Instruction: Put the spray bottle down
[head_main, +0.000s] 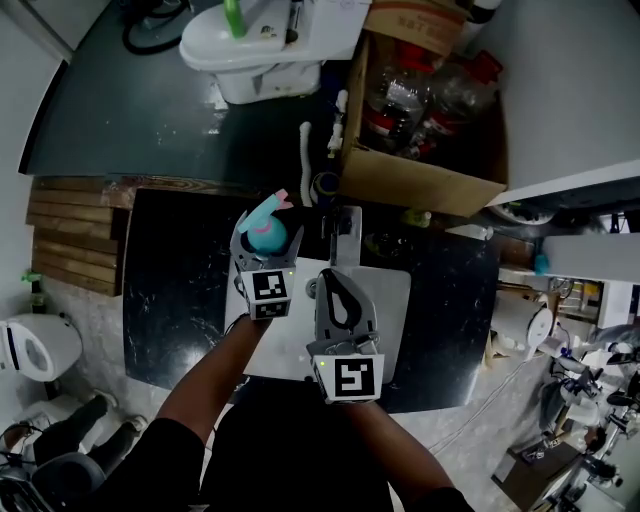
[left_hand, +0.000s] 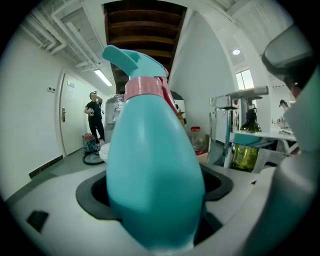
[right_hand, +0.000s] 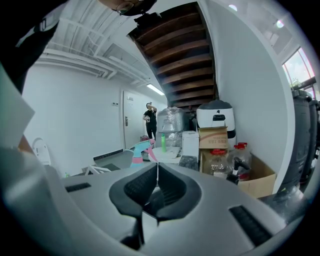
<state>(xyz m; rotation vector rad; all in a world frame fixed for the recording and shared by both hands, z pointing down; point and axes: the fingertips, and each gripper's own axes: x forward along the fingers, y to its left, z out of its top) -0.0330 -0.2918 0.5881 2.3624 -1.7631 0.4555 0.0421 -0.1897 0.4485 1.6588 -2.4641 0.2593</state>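
Observation:
In the head view a teal spray bottle (head_main: 264, 234) with a pink collar and trigger stands upright between the fingers of my left gripper (head_main: 268, 242), which is shut on it above the black table (head_main: 170, 290). The bottle's body (left_hand: 150, 170) fills the left gripper view, clamped low between the jaws of that gripper (left_hand: 155, 225). Its base is hidden, so I cannot tell if it touches the table. My right gripper (head_main: 344, 222) is beside it on the right, over a white board (head_main: 390, 300). It is shut and holds nothing (right_hand: 157, 174). The right gripper view shows the bottle's pink trigger (right_hand: 142, 150) beyond the jaws.
A cardboard box (head_main: 400, 175) with plastic bottles stands behind the table at the right. A white toilet (head_main: 250, 45) is behind at the left. A green glass bottle (left_hand: 245, 150) stands to the right of the spray bottle. A person (left_hand: 95, 117) stands by a far door.

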